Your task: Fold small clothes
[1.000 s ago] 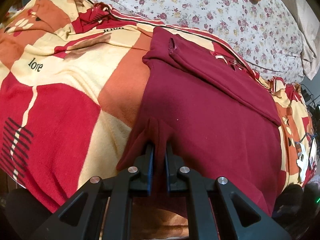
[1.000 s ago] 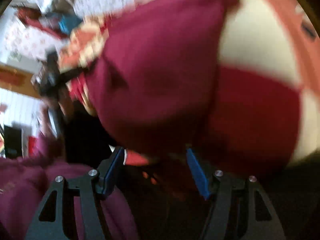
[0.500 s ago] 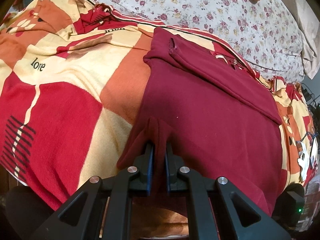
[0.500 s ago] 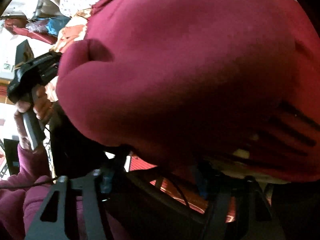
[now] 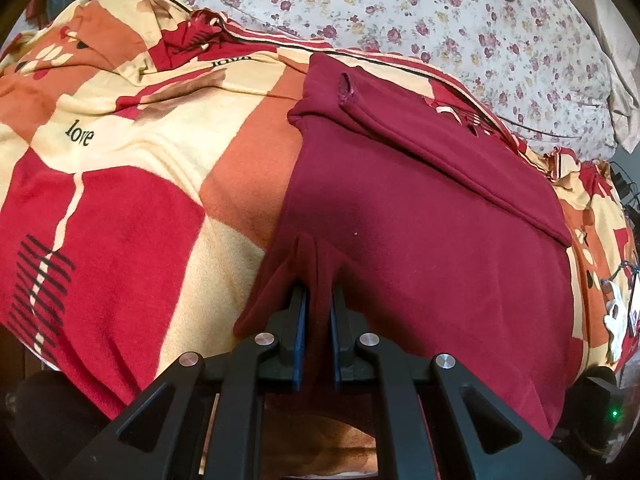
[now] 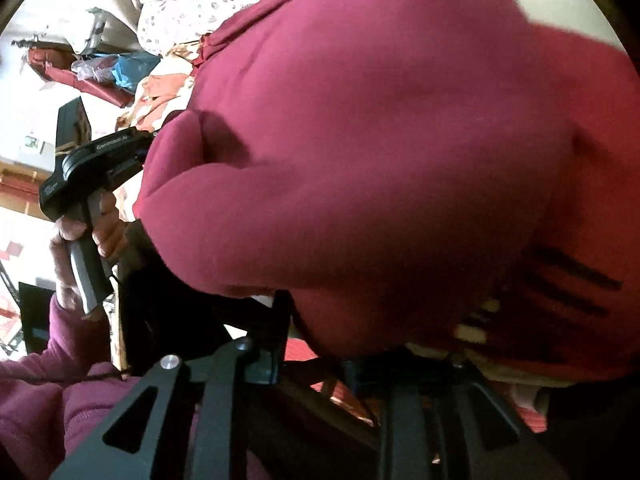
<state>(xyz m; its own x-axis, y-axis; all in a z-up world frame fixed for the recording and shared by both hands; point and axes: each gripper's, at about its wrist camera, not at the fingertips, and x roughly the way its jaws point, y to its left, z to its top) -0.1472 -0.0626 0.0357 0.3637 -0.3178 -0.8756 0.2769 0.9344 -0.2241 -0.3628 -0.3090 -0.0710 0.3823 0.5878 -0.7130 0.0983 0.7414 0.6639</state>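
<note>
Garment: a dark maroon knit garment point(image 5: 420, 216) is lying spread over the near part of the bed, its near edge hanging over the bed's side; a folded band with a small open cuff is lying across its far end.
Garment, right wrist view: the same maroon cloth point(image 6: 380, 140) is filling most of the picture, bulging over the edge, with one rounded corner lifted at the left.
Left gripper: the black two-finger left gripper point(image 5: 318, 312) is pinching a raised pleat at the garment's near left corner, its jaws pressed together on the cloth, blue pads on either side of the fold.
Right gripper: the black right gripper point(image 6: 316, 360) is sitting under the garment's hanging edge; its jaws are closing with the edge of the cloth coming down between them, but shadow is hiding whether the pads are pressing on it.
Blanket: a fleece blanket in red, orange and cream blocks point(image 5: 132, 184), printed with the word "love", is lying directly under the garment.
Sheet: a pale sheet with small pink flowers point(image 5: 400, 12) is covering the bed beyond the blanket.
Person: a hand point(image 6: 86, 236) in a maroon sleeve is gripping the left gripper's handle, at the left of the right wrist view.
</note>
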